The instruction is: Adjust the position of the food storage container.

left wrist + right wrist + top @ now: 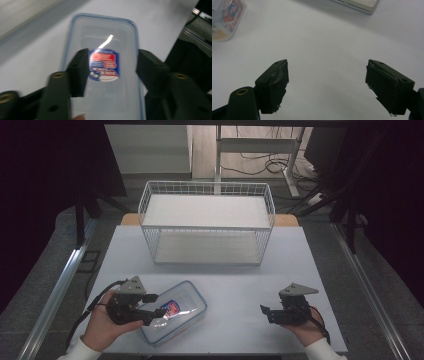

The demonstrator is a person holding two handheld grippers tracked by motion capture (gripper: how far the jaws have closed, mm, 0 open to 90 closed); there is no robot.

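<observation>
Black fingers [77, 75] of the left gripper [152, 309] are seen spread around a clear plastic food container [175, 317], one on each long side; the left one looks to touch the wall, the right one sits at or just off the blue rim, so a firm hold cannot be confirmed and the blur makes contact hard to judge. The container is lying flat on the near-left part of the white table [240, 280], lid up, well in front of the wire shelf rack [207, 222]. It is a rounded rectangle, translucent and glossy, with a blue seal line around the lid and a red-and-blue label [103, 64] in the middle; a light glare is caught on the lid. The right gripper [266, 312] is held low over bare table at the near right, its fingers [273, 85] wide apart with nothing between them; worn pad faces are visible. The rack is white-coated wire mesh, two tiers with flat pale boards, both tiers bare. Progress is judged early: the container is being reached and bracketed, not yet lifted; closing, lifting and likely placing on the rack are left.
</observation>
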